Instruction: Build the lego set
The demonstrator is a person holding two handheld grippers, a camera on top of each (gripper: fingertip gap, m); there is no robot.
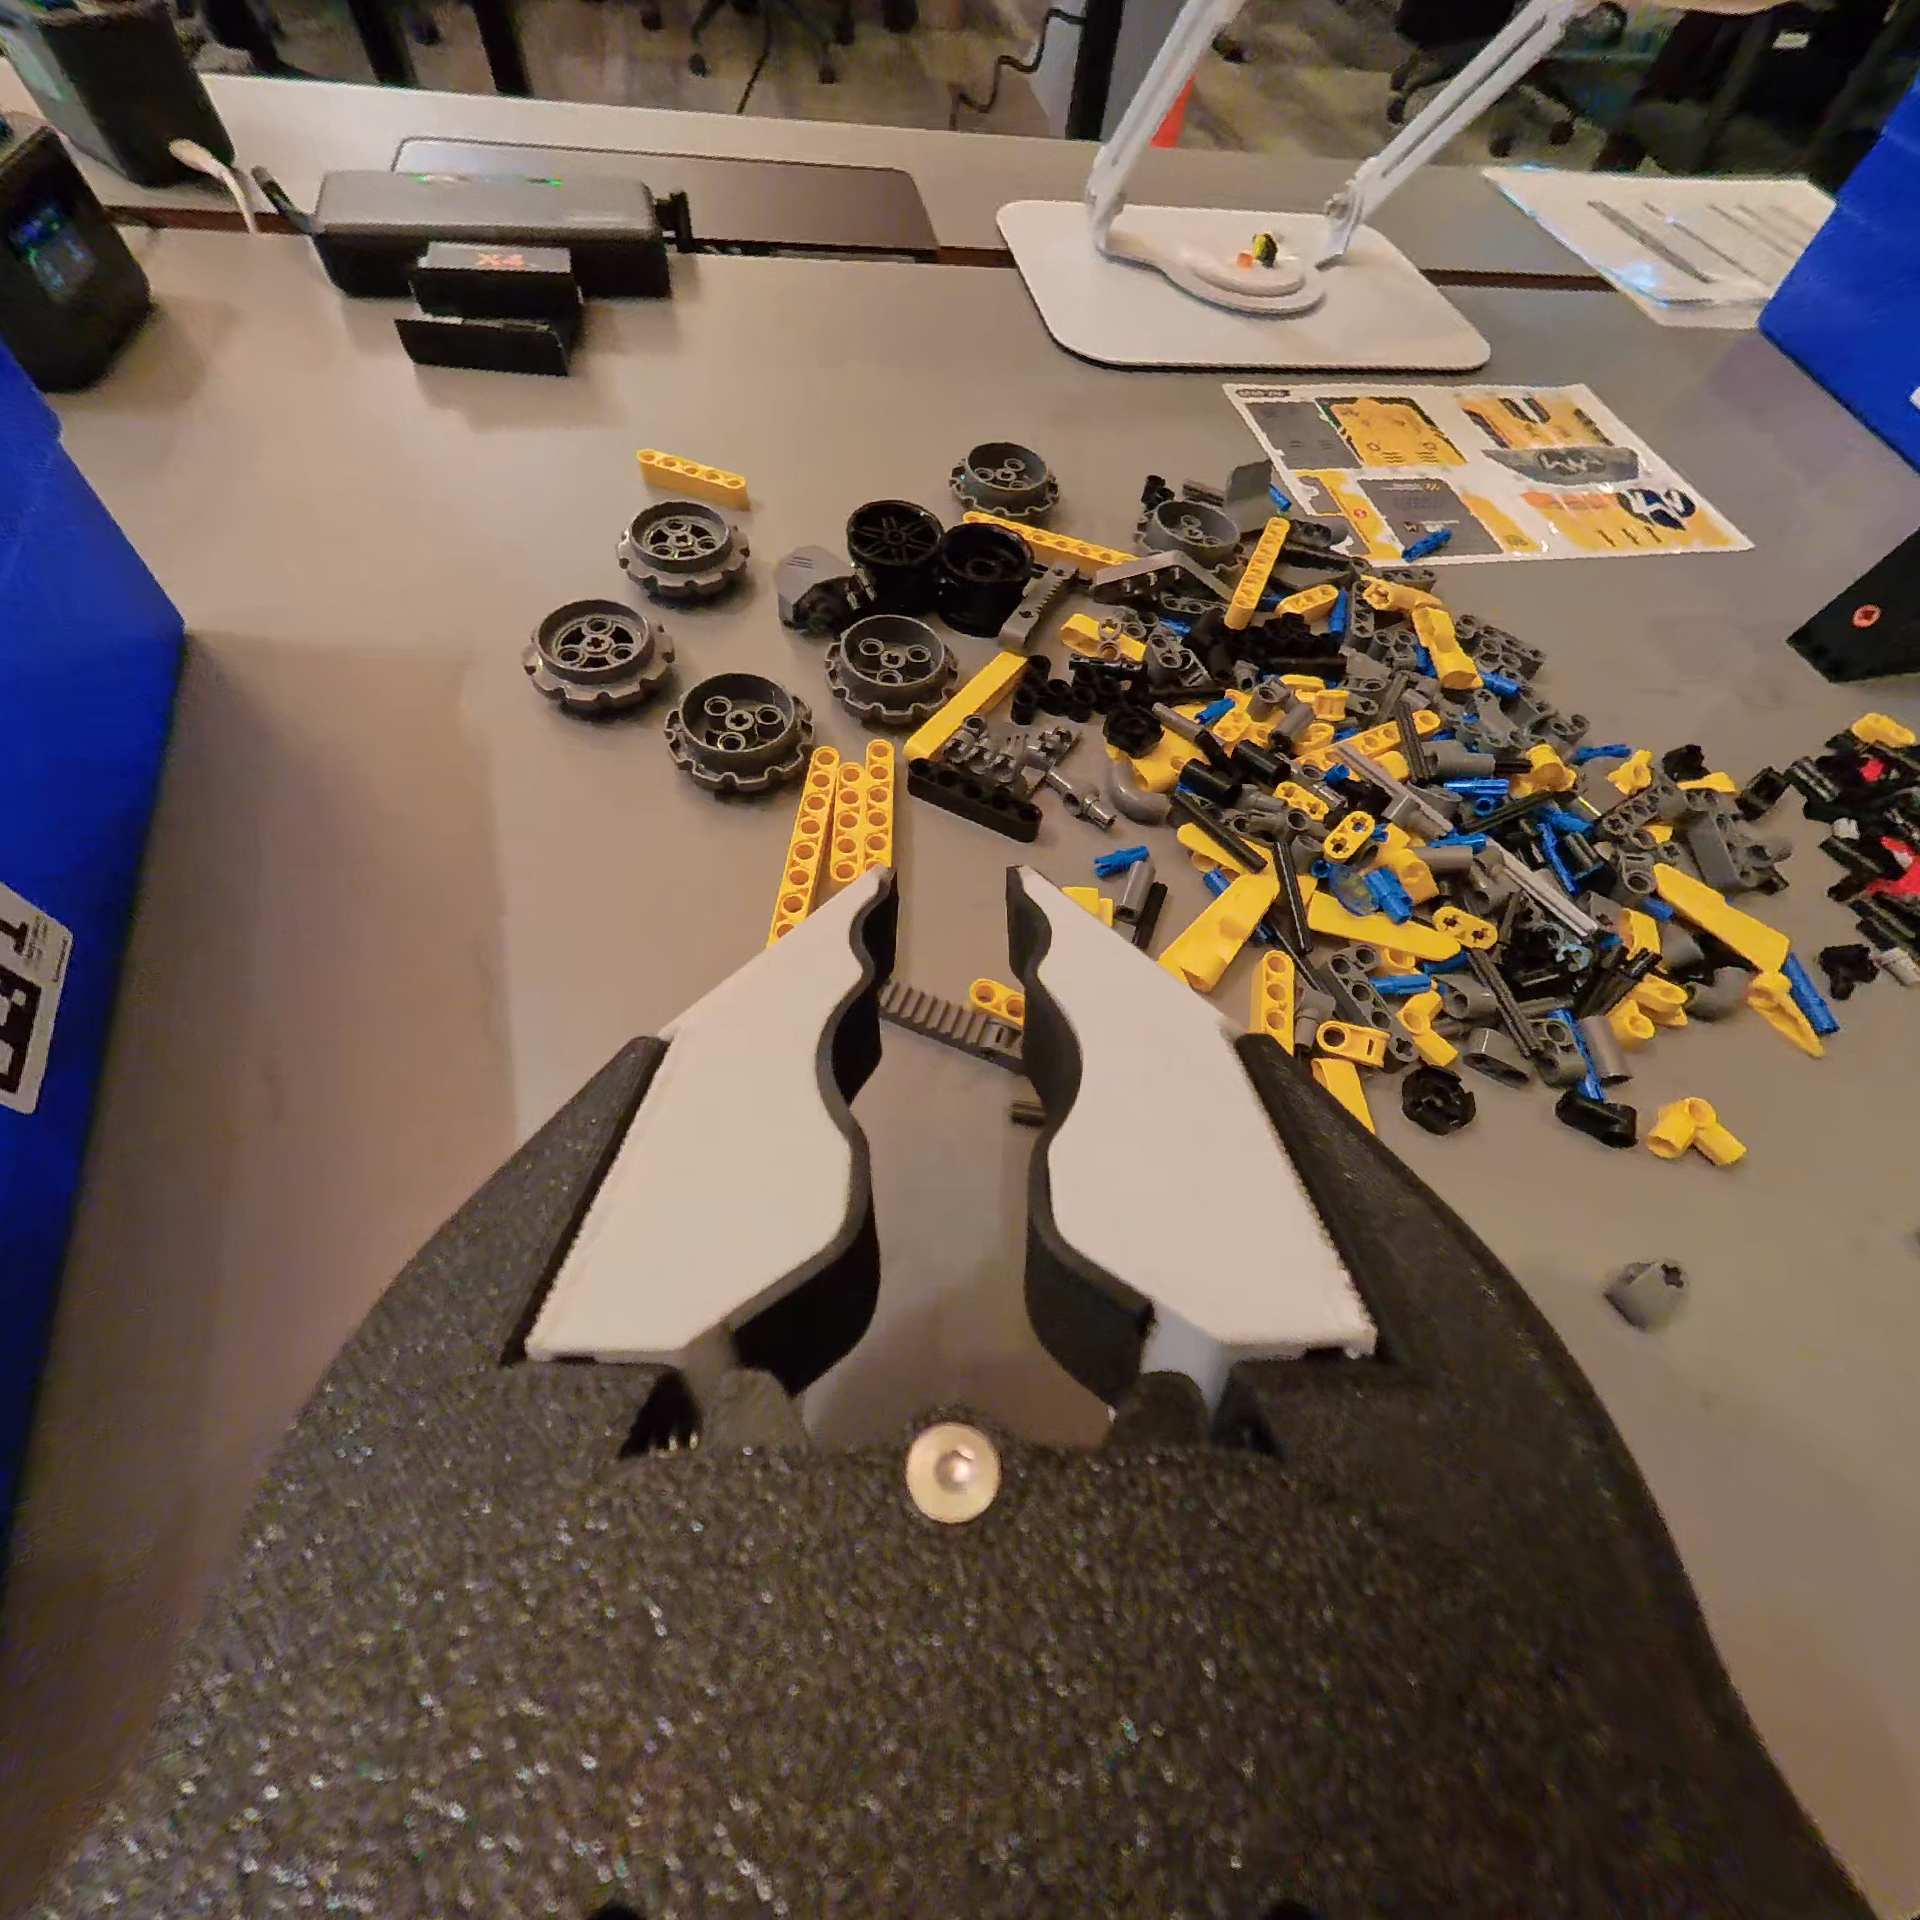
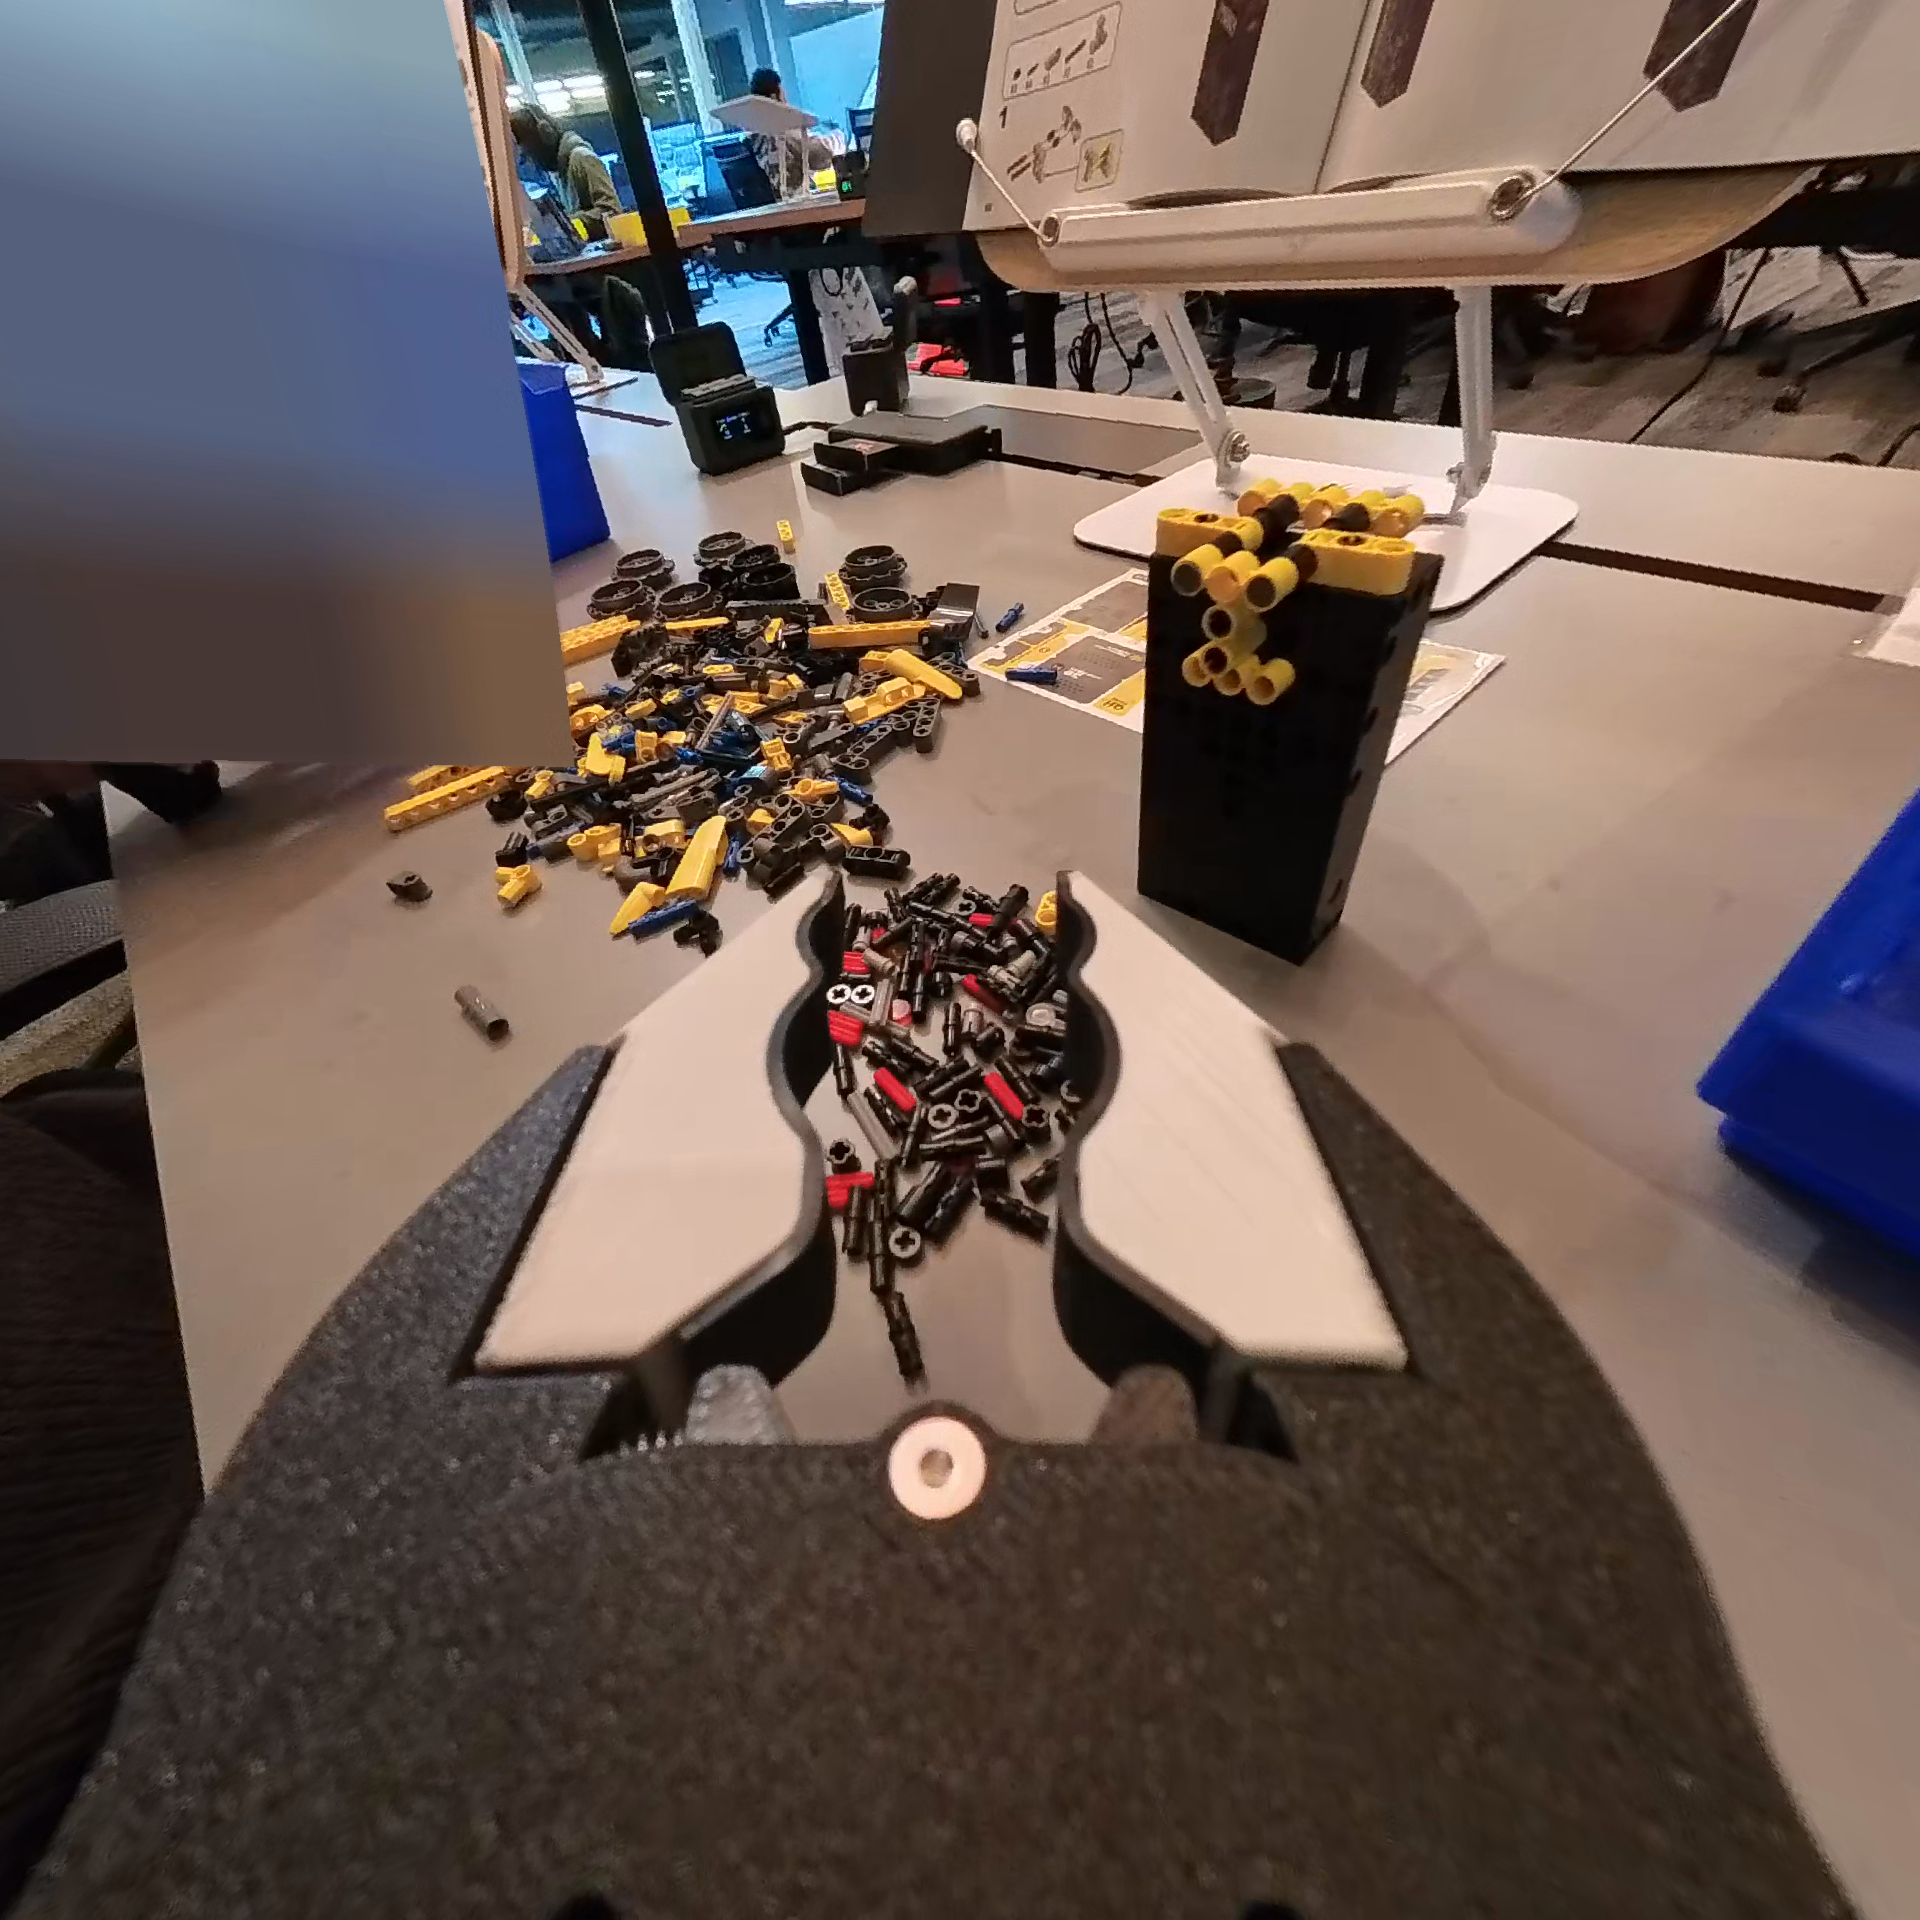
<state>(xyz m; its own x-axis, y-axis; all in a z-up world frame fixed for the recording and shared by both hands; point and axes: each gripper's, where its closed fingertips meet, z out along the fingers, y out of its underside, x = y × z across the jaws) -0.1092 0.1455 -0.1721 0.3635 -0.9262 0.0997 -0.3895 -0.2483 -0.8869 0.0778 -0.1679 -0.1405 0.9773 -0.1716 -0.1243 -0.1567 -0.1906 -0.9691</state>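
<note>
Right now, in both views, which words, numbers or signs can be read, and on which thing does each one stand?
I do not copy out writing; these things bear it:
White tag on the blue bin: large dark print, cut off by the picture's edge.
Small black box: an orange mark.
Sticker sheet: print too small to read.
Black device's screen: lit figures, blurred.
Open booklet on the stand: step drawings with print.

Both grippers (image 1: 951,883) (image 2: 948,888): grey fingers, black textured bodies, central screw, possibly washer.

Yellow, black, blue bricks (image 1: 1382,790); grey table (image 1: 416,582).
</note>
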